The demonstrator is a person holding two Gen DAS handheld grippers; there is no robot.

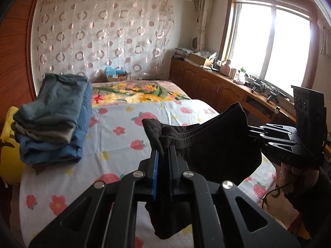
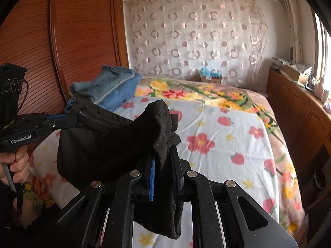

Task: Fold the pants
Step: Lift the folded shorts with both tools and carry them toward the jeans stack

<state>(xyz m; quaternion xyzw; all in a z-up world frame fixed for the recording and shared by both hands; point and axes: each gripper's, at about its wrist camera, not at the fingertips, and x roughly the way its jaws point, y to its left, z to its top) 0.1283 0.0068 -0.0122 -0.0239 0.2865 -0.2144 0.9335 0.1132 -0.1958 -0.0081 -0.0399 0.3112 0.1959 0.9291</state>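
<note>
Dark brown-black pants (image 1: 219, 150) hang in the air above the bed, stretched between both grippers. My left gripper (image 1: 164, 150) is shut on one bunched end of the pants; it also shows at the left of the right wrist view (image 2: 70, 119). My right gripper (image 2: 165, 157) is shut on the other end of the pants (image 2: 107, 144); it also shows at the right of the left wrist view (image 1: 250, 131). The fabric sags between them and more hangs below each gripper.
A bed with a strawberry and flower sheet (image 1: 124, 144) lies below. A stack of folded blue and grey garments (image 1: 53, 119) sits at the bed's left edge by a wooden wardrobe (image 2: 62, 41). Wooden cabinets (image 1: 217, 86) with clutter run under the window on the right.
</note>
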